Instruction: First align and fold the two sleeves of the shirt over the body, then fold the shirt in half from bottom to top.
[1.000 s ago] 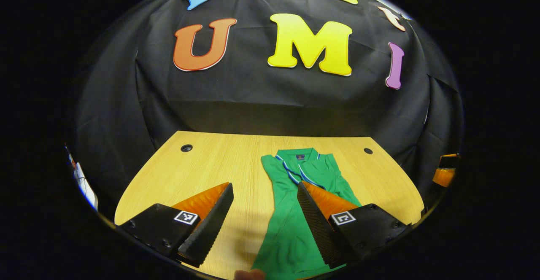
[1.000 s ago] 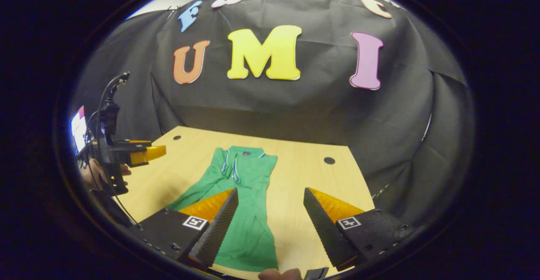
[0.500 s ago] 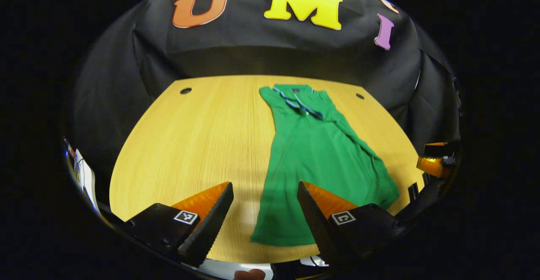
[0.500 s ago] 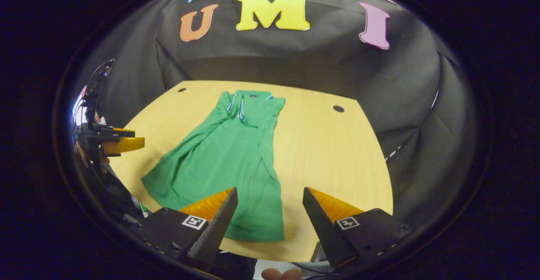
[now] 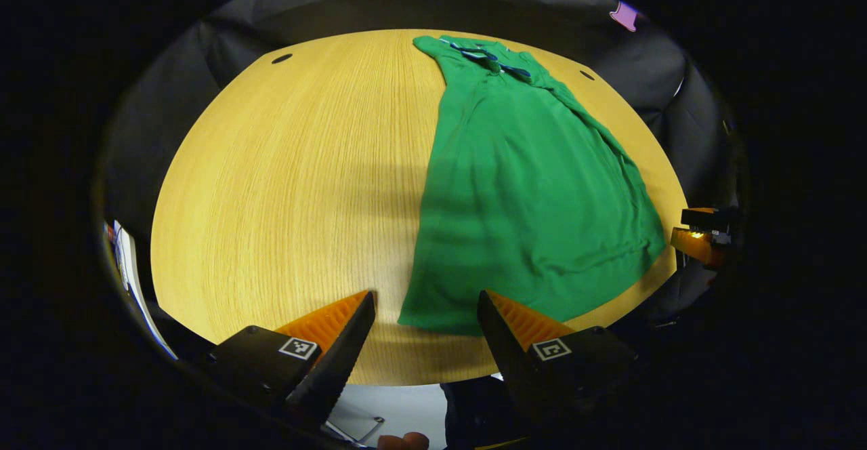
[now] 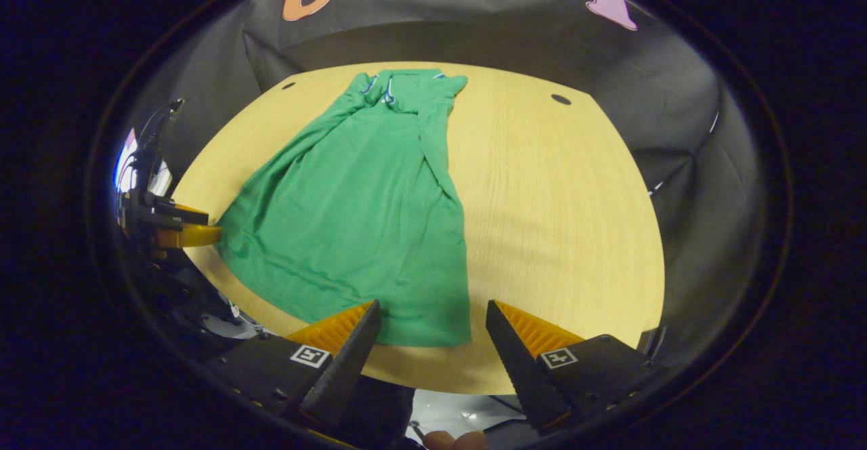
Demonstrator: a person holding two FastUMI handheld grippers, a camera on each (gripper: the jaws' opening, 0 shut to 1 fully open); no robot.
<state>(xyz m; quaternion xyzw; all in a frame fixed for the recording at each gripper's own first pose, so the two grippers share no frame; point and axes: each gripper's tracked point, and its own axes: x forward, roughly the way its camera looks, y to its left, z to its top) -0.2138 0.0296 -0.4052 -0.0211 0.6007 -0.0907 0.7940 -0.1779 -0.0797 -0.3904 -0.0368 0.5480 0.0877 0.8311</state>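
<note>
A green polo shirt (image 5: 528,186) lies flat on the wooden table (image 5: 291,179), collar at the far end, both sleeves folded in over the body. In the left gripper view, my left gripper (image 5: 425,331) hangs open above the near table edge, its fingers straddling the shirt's near left hem corner without touching it. In the right gripper view, the same green polo shirt (image 6: 352,206) runs toward me, and my right gripper (image 6: 433,338) is open over its near right hem corner. The other gripper appears at the far side in each view.
Two dark cable holes (image 5: 282,59) (image 6: 560,99) sit near the table's far corners. Black cloth walls close in behind the table. The left gripper (image 6: 179,230), held by a hand, is at the left edge of the right gripper view.
Both grippers have drawn back toward me and tilted downward, from over the shirt's lower body to its hem at the near table edge. The shirt has not moved.
</note>
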